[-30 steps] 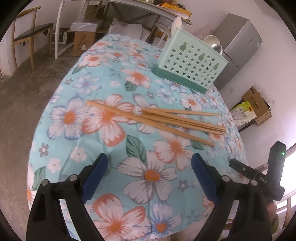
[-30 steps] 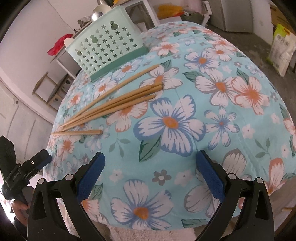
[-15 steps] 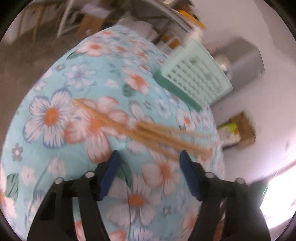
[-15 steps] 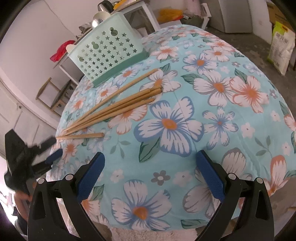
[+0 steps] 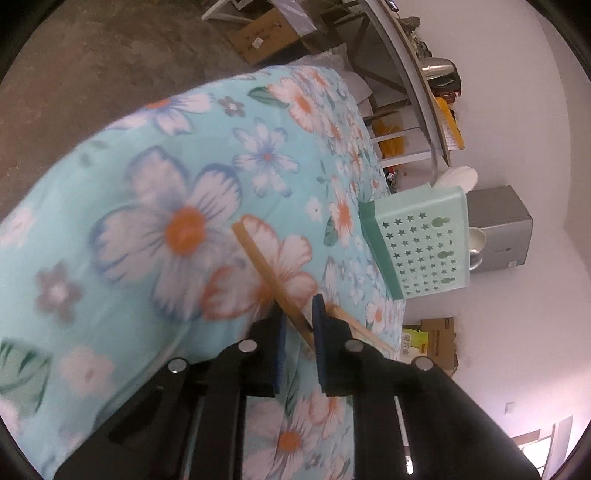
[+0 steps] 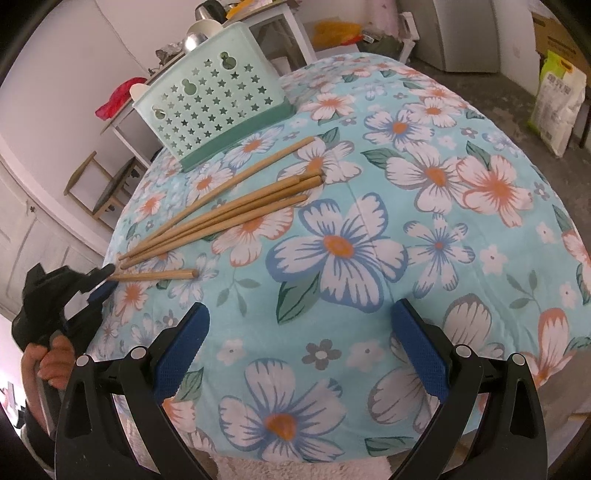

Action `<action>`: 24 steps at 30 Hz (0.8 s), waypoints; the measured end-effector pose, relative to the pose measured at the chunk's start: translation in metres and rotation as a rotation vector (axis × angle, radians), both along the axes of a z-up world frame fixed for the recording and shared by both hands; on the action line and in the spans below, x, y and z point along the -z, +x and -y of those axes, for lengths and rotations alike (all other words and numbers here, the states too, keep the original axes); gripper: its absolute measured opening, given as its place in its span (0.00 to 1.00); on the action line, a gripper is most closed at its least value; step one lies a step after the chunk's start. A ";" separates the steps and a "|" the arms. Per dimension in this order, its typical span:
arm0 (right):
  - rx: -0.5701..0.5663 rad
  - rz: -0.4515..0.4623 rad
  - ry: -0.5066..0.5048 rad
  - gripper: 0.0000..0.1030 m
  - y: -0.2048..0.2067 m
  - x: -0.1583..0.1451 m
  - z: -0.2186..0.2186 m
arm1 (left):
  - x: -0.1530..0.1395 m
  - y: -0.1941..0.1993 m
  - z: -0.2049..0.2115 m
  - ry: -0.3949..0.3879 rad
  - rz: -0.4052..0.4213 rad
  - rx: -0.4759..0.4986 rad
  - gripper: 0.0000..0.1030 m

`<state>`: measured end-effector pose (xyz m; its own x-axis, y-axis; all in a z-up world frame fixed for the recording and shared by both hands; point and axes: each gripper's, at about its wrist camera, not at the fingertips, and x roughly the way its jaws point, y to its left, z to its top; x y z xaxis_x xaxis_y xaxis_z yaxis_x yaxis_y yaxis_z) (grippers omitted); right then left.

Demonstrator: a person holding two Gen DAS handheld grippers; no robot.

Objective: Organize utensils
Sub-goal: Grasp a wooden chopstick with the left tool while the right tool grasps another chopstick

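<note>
Several wooden chopsticks point(image 6: 236, 206) lie in a loose bundle on the floral tablecloth point(image 6: 424, 229). One separate chopstick point(image 6: 155, 275) lies nearer the left edge. My left gripper point(image 5: 299, 317) is shut on the thin end of that chopstick point(image 5: 269, 273); it also shows in the right wrist view point(image 6: 99, 284). My right gripper point(image 6: 301, 345) is open and empty above the table's near edge. A mint green perforated utensil basket point(image 6: 214, 99) stands behind the chopsticks and also shows in the left wrist view point(image 5: 424, 243).
The table is round and drops off on all sides. A white side table with a kettle point(image 6: 207, 7) stands behind the basket. A wooden chair point(image 6: 99, 181) is at the left, a grey cabinet point(image 6: 465, 33) and a sack point(image 6: 557, 99) at the right.
My left gripper has swung in toward the table's left edge, rolled over and closed on the separate chopstick. My right gripper has held its place and stayed open.
</note>
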<state>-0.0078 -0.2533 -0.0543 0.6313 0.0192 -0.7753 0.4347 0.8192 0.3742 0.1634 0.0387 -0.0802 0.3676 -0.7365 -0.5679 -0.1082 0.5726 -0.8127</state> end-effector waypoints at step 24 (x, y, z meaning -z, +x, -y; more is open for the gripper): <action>-0.962 -0.011 -0.497 0.25 0.161 -0.049 -0.090 | -0.019 -0.040 0.013 0.252 0.270 0.087 0.23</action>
<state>0.1528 -0.1633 -0.0051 0.5129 0.1846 -0.8383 -0.4700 0.8776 -0.0943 0.1237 0.0258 -0.0611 0.4712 -0.6208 -0.6266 0.1482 0.7560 -0.6376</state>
